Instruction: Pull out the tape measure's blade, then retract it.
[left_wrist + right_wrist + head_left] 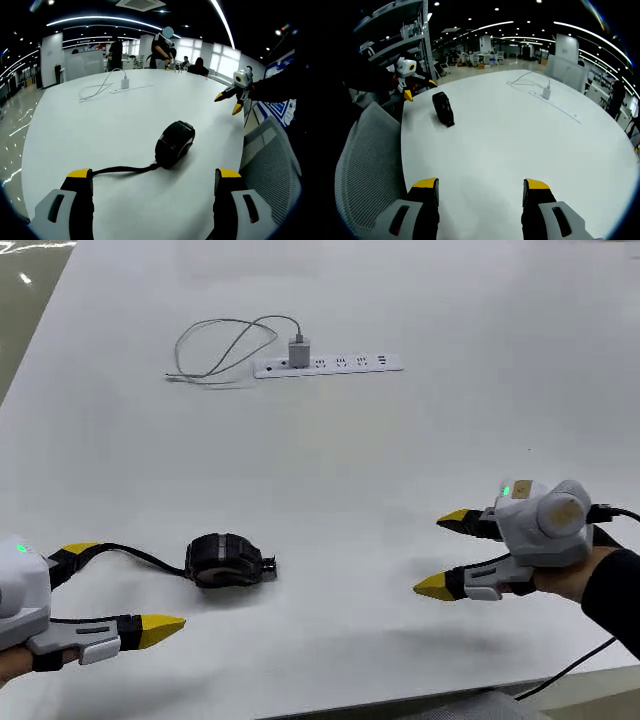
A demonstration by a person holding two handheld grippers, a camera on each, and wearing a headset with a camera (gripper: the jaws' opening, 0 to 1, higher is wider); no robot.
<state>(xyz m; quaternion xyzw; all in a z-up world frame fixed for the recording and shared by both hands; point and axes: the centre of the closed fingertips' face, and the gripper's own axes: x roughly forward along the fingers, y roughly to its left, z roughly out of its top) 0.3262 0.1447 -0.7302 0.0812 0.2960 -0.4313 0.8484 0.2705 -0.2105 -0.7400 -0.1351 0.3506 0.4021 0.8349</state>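
We see both grippers held low over the white table [400, 460], 1 at each side, with the tape measure [228, 560] lying between them but much closer to the left one. The left gripper [125, 585] has its 2 yellow-tipped jaws spread wide apart and holds nothing. In the left gripper view the tape measure [174, 142] sits just ahead of the jaws, roughly centred between them. It is a rounded black case, resting on the table and free of both grippers.

A black strap [140, 557] runs from the case back toward the left gripper and ends right at the tip of 1 jaw – whether it touches that tip, we cannot tell.

The right gripper [440, 553] is likewise spread open and grips nothing (its jaws point toward the tape measure). It hovers well apart from the case, with bare table between them. In the right gripper view the tape measure [443, 108] lies far ahead near the table edge, and the left gripper [420, 89] is just beyond it.

Farther back on the table lies a white power strip [330, 364] with a charger [299, 348] plugged in – its white cable [220, 345] loops off to the left. A grey mesh chair [365, 170] stands at the table's near edge.
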